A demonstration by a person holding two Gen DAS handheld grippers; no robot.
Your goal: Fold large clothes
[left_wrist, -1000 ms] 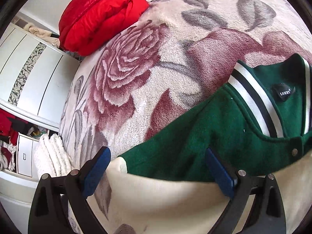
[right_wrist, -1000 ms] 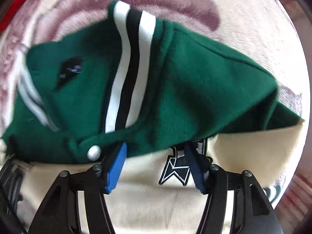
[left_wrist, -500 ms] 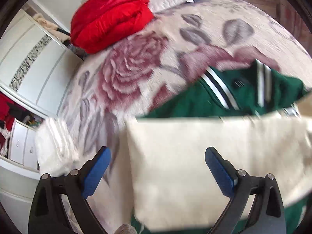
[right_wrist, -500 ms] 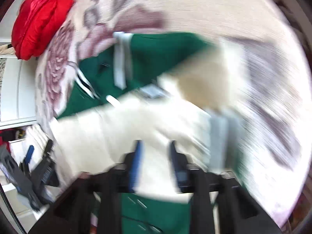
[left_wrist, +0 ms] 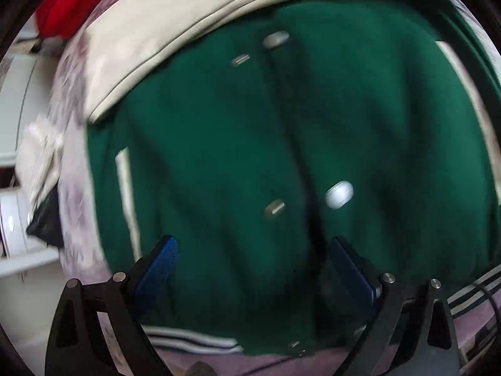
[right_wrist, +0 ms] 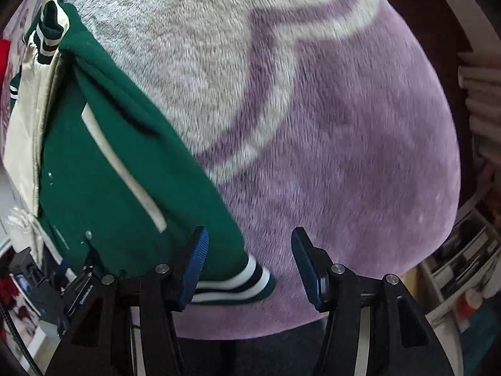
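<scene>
A green varsity jacket (left_wrist: 219,156) lies front up on the bed, its snap buttons (left_wrist: 339,194) showing and a cream sleeve (left_wrist: 175,28) folded across its upper part. My left gripper (left_wrist: 256,263) hovers open over the lower front, just above the striped hem (left_wrist: 191,343). In the right wrist view the jacket (right_wrist: 103,188) fills the left side. My right gripper (right_wrist: 250,263) hangs over the striped hem corner (right_wrist: 238,285), its jaws opening. That corner lies under the left finger, and the pads press on nothing.
A fleecy purple and grey blanket (right_wrist: 328,131) covers the bed to the right of the jacket. A red bundle (left_wrist: 72,3) lies at the far end, a white towel (left_wrist: 37,153) at the bed's left edge. Shelves (right_wrist: 469,250) stand beyond the right edge.
Both grippers swept from the collar end down to the hem end. The cream sleeve now lies across the chest. The right gripper narrowed, then widened again, and ended over the hem corner.
</scene>
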